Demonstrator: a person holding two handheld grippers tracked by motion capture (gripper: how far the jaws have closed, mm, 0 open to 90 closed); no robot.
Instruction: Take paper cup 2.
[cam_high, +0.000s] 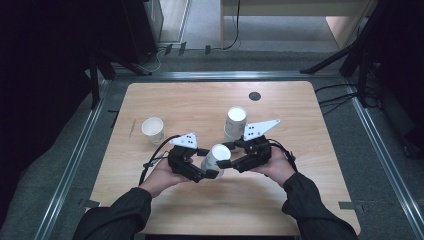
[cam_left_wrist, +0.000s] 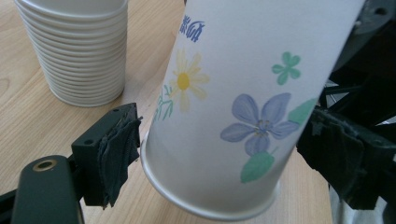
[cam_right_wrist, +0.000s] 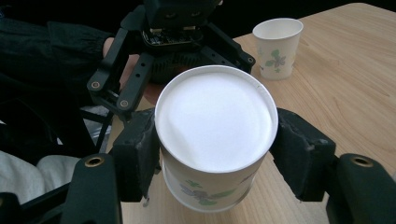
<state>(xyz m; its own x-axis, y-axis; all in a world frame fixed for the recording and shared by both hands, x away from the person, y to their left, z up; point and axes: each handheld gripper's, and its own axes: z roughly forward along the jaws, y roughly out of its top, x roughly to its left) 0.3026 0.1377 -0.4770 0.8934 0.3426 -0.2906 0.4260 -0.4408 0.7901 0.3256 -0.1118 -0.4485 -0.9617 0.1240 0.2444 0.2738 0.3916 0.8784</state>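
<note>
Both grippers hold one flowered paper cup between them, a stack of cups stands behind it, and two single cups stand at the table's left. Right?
Not quite: the high view shows one single white flowered paper cup at the left, not two. The rest holds: both grippers grip the held flowered paper cup, with the stack of white paper cups behind it.

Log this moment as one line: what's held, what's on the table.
cup between both grippers, off table | left gripper near base | right gripper near rim | cup stack upright | single cup upright, left
</note>
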